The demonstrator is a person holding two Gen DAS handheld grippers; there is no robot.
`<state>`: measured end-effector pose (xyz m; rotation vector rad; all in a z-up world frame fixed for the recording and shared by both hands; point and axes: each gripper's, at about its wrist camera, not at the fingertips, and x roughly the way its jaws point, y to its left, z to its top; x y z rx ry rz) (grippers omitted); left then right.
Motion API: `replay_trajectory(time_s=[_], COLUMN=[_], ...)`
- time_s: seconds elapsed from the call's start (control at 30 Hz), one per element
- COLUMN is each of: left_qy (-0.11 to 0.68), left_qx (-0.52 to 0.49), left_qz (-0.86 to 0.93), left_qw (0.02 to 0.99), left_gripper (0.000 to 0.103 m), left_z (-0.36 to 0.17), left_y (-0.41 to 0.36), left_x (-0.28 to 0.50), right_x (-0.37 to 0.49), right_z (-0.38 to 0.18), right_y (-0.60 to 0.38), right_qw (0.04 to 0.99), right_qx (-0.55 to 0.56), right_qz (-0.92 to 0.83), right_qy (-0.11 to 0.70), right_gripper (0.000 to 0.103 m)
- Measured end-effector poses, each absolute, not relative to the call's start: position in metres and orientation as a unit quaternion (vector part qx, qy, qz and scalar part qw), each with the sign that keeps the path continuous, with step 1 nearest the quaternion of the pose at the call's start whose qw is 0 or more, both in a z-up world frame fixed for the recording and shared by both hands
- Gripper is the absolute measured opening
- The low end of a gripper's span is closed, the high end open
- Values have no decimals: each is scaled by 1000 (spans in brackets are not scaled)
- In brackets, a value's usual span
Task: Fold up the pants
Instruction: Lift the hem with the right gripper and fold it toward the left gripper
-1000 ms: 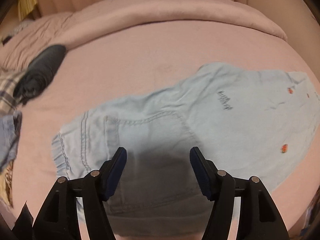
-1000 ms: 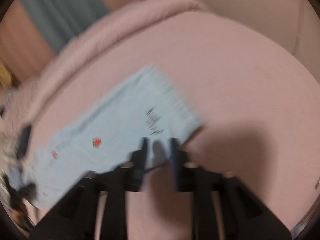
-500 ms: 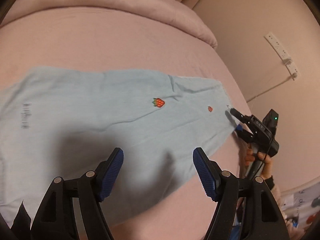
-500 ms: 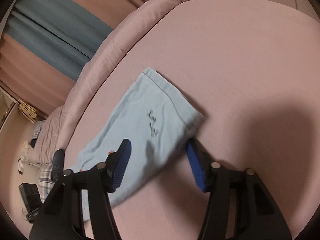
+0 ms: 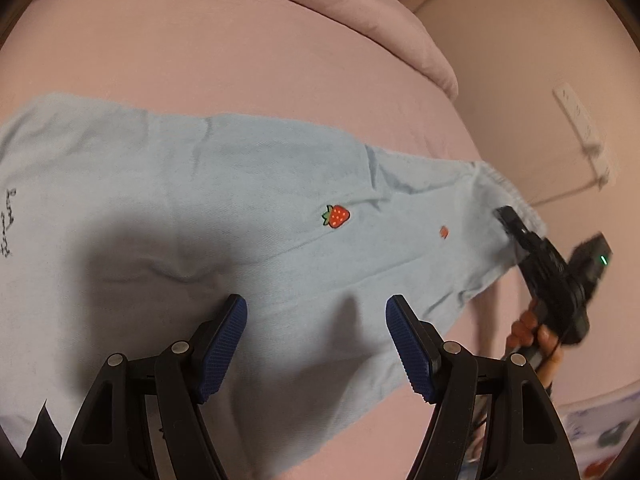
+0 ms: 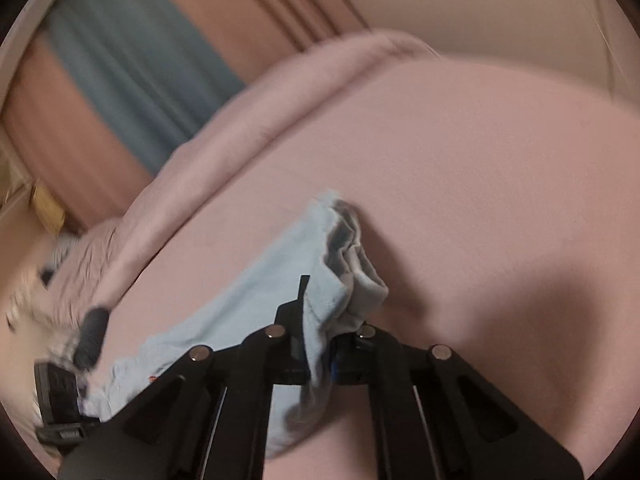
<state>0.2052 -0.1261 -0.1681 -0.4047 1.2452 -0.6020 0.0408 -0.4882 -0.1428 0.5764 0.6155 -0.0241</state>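
Light-blue denim pants with strawberry patches (image 5: 248, 216) lie flat on the pink bedspread (image 5: 240, 60). Left gripper (image 5: 316, 320) hovers above, fingers spread, empty. Right gripper (image 6: 320, 344) is clamped on the bunched hem end.

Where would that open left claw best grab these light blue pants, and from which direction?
My guess: the near long edge of the pants, just ahead of the left gripper. They lie flat on the bed, so only an edge offers a lip; slide in low from the near side. The right gripper already pinches one end.
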Motion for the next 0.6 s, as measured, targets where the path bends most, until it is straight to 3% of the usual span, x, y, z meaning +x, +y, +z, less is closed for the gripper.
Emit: replay_trajectory(time_s=[0.23, 0.5, 0.57, 0.6], left_qy=[510, 542, 550, 549], left_qx=[-362, -440, -444, -435], left_qz=[-320, -311, -292, -288], left_qw=[711, 645, 644, 653], left_gripper=[72, 74, 60, 40], left_z=[-152, -198, -206, -202], left_y=[-68, -49, -44, -41], left_x=[203, 223, 227, 228], right_x=[29, 3, -2, -7], right_z=[-74, -135, -146, -150], right_y=[-353, -201, -186, -180], right_qw=[963, 919, 912, 910], right_qx=[-5, -231, -258, -270], right_qz=[75, 159, 162, 162], right_qy=[258, 276, 275, 271], right_gripper=[7, 8, 8, 8])
